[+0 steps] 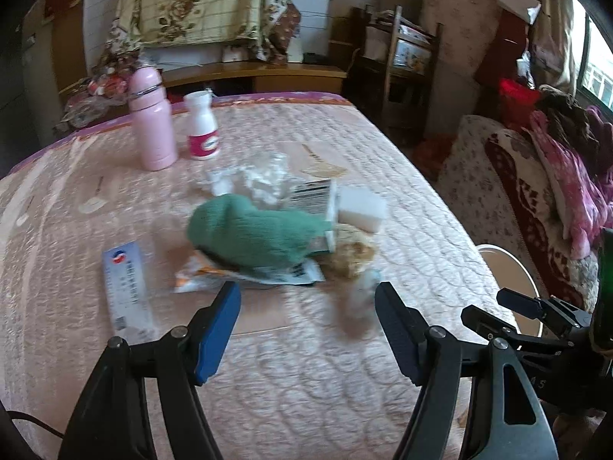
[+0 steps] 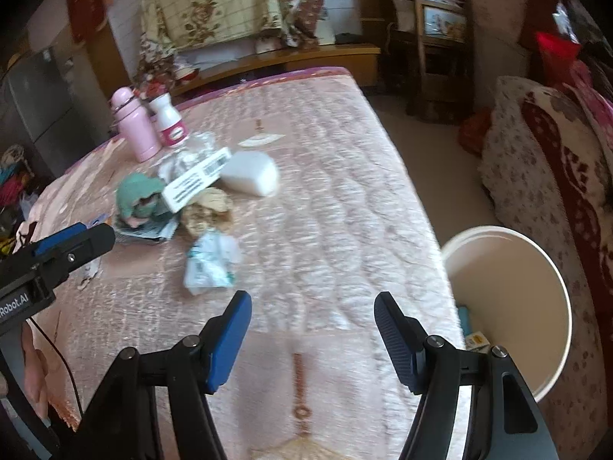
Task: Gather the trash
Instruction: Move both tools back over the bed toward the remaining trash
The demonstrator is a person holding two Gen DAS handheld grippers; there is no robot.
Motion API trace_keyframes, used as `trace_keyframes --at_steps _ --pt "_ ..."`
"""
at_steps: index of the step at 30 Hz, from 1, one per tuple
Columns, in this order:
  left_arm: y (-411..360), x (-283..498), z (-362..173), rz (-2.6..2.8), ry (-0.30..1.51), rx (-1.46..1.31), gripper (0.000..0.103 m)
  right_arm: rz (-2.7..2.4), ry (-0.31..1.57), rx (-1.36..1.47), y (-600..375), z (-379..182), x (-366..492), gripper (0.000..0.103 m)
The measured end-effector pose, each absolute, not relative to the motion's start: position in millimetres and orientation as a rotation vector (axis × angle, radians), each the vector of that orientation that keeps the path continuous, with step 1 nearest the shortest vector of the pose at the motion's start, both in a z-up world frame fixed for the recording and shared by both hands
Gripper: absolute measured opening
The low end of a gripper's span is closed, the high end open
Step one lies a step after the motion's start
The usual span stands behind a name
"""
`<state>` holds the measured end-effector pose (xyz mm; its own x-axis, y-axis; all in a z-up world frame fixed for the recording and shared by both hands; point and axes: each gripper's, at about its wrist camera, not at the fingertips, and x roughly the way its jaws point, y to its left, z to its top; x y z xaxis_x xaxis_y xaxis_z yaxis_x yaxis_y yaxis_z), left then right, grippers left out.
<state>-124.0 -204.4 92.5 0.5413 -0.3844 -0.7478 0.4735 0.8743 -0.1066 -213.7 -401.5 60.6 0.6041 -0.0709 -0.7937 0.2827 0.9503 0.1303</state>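
currently: trash pile (image 1: 268,226) on the quilted bed (image 1: 95,199), taken as landmark. contents: green cloth (image 1: 253,235), crumpled white tissue (image 1: 264,180), barcoded carton (image 2: 197,180), white foam block (image 1: 362,207), tan crumpled wad (image 1: 354,253), flat printed wrappers (image 1: 245,274). near side of pile: pale crumpled packet (image 2: 210,260); long white box (image 1: 128,287) beside it. far side: pink flask (image 1: 151,119) and white bottle (image 1: 203,126), upright, just beside each other. off the bed's edge: white bin (image 2: 509,306), some scraps inside. left gripper (image 1: 308,331) and right gripper (image 2: 312,339), fingers spread apart, holding nothing, short of the pile.
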Motion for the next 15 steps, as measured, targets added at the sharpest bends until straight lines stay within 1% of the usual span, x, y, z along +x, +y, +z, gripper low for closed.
trace_keyframes --at_steps 15 --pt "-132 -106 89 -0.423 0.881 0.084 0.074 -0.105 0.929 0.194 -353 57 -175 0.070"
